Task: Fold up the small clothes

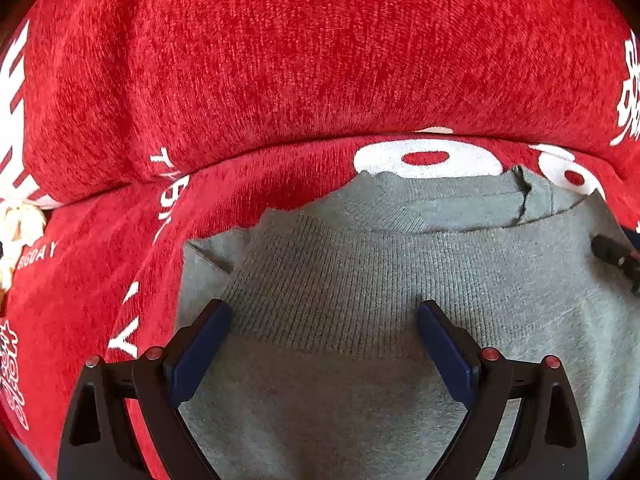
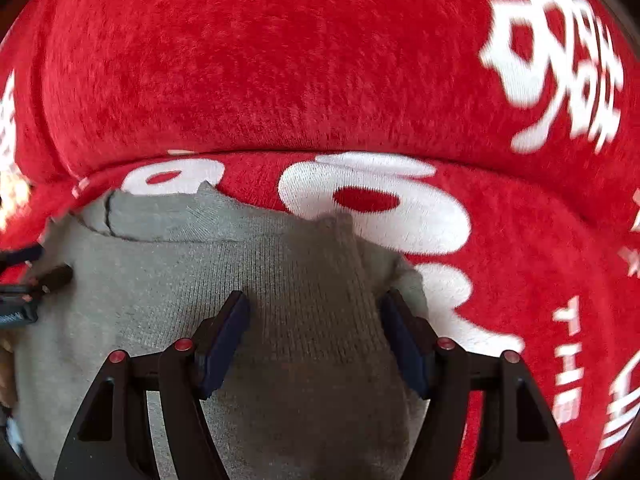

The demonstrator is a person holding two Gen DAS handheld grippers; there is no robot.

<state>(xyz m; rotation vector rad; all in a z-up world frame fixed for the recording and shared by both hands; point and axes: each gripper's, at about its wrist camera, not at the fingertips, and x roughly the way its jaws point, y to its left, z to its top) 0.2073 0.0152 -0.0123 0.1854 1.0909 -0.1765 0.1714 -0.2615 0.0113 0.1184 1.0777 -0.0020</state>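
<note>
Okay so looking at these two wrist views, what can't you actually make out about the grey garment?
- Grey garment, left wrist view: lower part cut off by the bottom edge and hidden behind the left tongs.
- Right wrist view: hem hidden behind the right tongs; its left side runs off the frame.
- White lettering on the red blanket: blurred, unreadable.

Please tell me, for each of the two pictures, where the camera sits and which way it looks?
Left wrist: sits on the left gripper, looks steeply down on the grey knit garment; its own open fingers show.
Right wrist: sits on the right gripper, looks steeply down on the same garment; its own open fingers show.
Shared: the garment's neckline and the red printed cloth beneath.
</note>
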